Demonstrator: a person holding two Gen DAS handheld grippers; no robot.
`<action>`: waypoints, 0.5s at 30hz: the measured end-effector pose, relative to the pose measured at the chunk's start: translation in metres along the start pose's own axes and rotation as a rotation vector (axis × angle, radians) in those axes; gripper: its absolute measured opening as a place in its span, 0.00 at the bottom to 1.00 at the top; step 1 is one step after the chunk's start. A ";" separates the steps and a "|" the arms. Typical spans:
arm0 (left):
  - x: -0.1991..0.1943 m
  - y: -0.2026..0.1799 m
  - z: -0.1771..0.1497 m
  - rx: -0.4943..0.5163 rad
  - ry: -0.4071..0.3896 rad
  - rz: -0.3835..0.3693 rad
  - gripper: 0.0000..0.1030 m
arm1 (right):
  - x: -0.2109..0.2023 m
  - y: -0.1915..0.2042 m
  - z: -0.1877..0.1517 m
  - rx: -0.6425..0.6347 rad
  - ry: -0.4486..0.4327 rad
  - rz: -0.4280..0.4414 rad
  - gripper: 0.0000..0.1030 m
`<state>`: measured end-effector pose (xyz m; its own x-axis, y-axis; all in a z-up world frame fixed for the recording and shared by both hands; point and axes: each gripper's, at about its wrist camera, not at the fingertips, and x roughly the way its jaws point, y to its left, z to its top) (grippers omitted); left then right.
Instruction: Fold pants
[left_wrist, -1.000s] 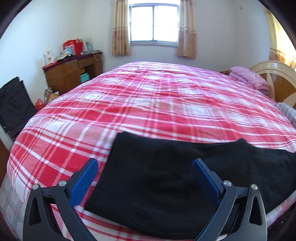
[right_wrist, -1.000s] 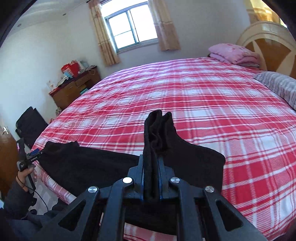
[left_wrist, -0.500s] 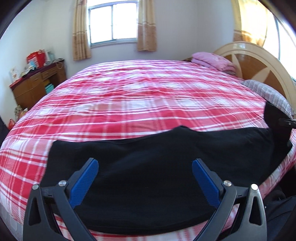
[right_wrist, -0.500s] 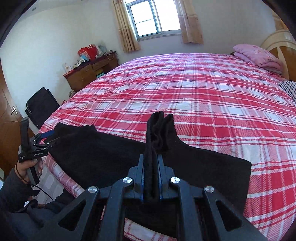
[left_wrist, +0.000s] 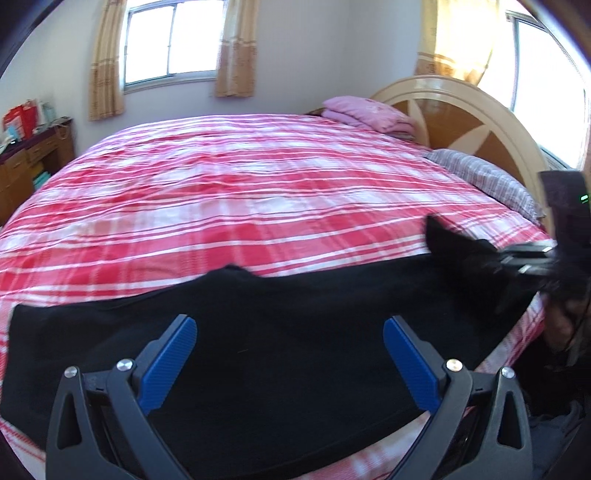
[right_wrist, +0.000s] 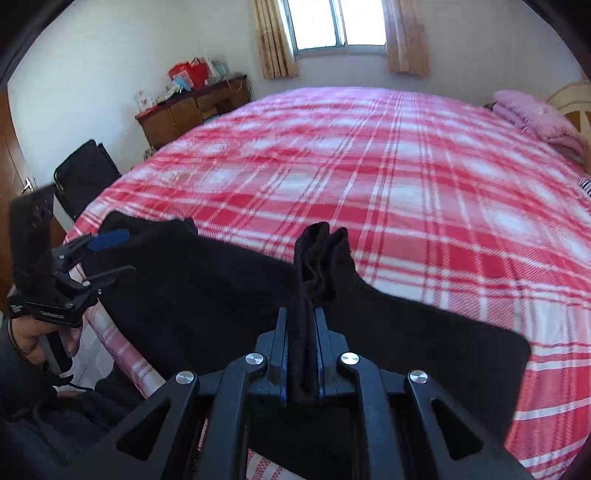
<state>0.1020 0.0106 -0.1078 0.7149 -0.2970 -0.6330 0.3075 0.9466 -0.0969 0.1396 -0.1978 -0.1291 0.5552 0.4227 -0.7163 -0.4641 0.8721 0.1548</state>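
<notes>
I run both grippers from the near edge of the bed (left_wrist: 258, 192). The pants (left_wrist: 295, 332) lie flat on the plaid cover along that edge, stretched sideways under and ahead of both sets of fingers.

R gripper (right_wrist: 303, 325): fingers clamped together on a bunched wad of the black fabric. The wad stands up past the fingertips, and cloth falls away to both sides of them. I read this pinch as the lift point for a fold: it gathers several layers at one end so they travel as one.

L gripper (left_wrist: 290, 354): blue pads (left_wrist: 168, 360) wide apart, nothing between them. Pants fabric sits directly below and beyond the tips. It hangs over the mid-section w/o contact, probably placed to take a second pinch or hold the cloth down while the R end goes over.

Pants condition: black, matte, soft knit or fleece look, mostly smooth. Far edge is uneven, w/ one hump ahead of the L fingertips. The end to the right of the R fingers lies square and flat. Seam and waistband detail can't be made out; the fabric is too dark and the L view is blurred.
</notes>
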 end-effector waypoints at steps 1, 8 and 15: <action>0.004 -0.004 0.001 0.001 0.004 -0.015 1.00 | 0.011 -0.001 -0.003 -0.002 0.037 0.010 0.11; 0.044 -0.029 0.009 -0.064 0.085 -0.193 1.00 | -0.008 -0.024 -0.010 0.077 0.040 0.098 0.44; 0.067 -0.064 0.017 -0.134 0.148 -0.362 1.00 | -0.066 -0.091 -0.033 0.219 -0.087 -0.024 0.50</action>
<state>0.1408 -0.0724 -0.1312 0.4749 -0.6020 -0.6419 0.4309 0.7951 -0.4269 0.1222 -0.3135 -0.1186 0.6260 0.4124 -0.6618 -0.2947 0.9109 0.2889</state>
